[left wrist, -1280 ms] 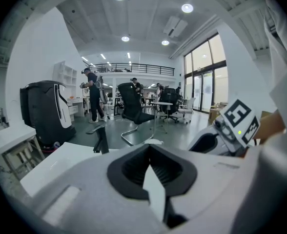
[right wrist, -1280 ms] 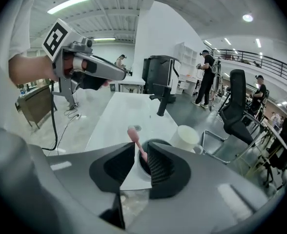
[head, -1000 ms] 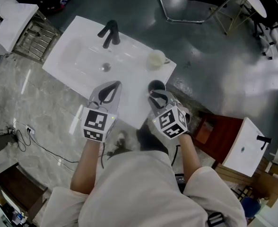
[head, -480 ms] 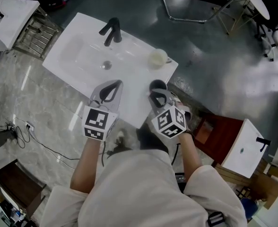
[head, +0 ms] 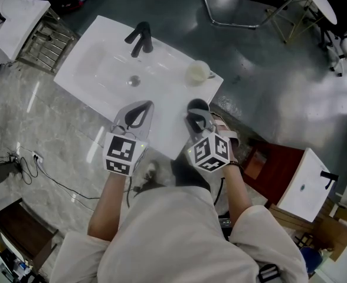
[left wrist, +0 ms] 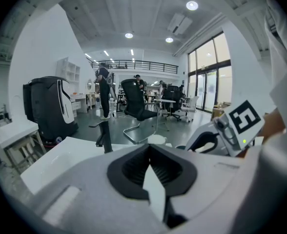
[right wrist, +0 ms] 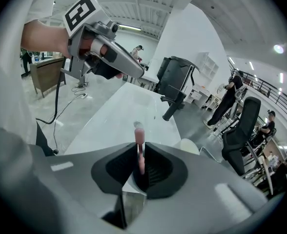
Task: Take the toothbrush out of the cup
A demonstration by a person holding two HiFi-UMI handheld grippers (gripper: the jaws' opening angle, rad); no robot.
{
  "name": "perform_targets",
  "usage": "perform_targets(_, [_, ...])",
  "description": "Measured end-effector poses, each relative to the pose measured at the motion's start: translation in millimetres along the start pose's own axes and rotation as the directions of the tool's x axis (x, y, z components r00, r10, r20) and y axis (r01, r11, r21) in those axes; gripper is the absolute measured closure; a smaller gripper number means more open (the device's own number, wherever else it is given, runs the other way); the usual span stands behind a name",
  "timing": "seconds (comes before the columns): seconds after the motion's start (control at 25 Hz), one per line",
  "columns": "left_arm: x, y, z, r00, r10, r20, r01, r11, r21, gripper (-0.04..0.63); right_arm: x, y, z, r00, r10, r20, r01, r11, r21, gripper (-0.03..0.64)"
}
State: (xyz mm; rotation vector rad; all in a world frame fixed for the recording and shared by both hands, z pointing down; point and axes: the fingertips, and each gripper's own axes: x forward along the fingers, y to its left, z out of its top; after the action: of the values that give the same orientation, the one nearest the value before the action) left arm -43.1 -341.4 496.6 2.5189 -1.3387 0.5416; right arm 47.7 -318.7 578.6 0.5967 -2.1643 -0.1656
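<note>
Toothbrush (right wrist: 139, 147): pink, standing upright btwn the jaws of the right gripper (right wrist: 139, 165), bristle end poking past the tips; lower end is hiding behind the jaws, so can't tell if it's clear of a cup.
Right grip: jaws pressing on the handle, hovering at the sink's (head: 102, 69) near-right corner.
Cup (head: 196, 72): white, sitting on the far-right rim, apart from the jaws; a dark round shape (head: 196, 106) is showing just ahead of them, unclear what.
Left gripper (head: 137, 115): tips meeting, carrying nothing, hanging over the front edge.
Backdrop: black faucet (head: 139, 40) rising behind the basin.
Step, prob.: lifting the brush out.
Doing it well: keeping the squeeze firm & pulling straight up along the handle, so the end isn't catching a rim & tipping anything.
</note>
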Motion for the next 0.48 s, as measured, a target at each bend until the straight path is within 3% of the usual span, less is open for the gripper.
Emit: perform_targets(0.48, [-6.8, 3.0, -2.2, 1.0, 0.002, 0.0, -0.002, 1.0, 0.0, 0.594, -0.4, -2.2, 3.8, 1.0, -0.019, 0.01, 0.019, 1.0, 0.012, 0.588])
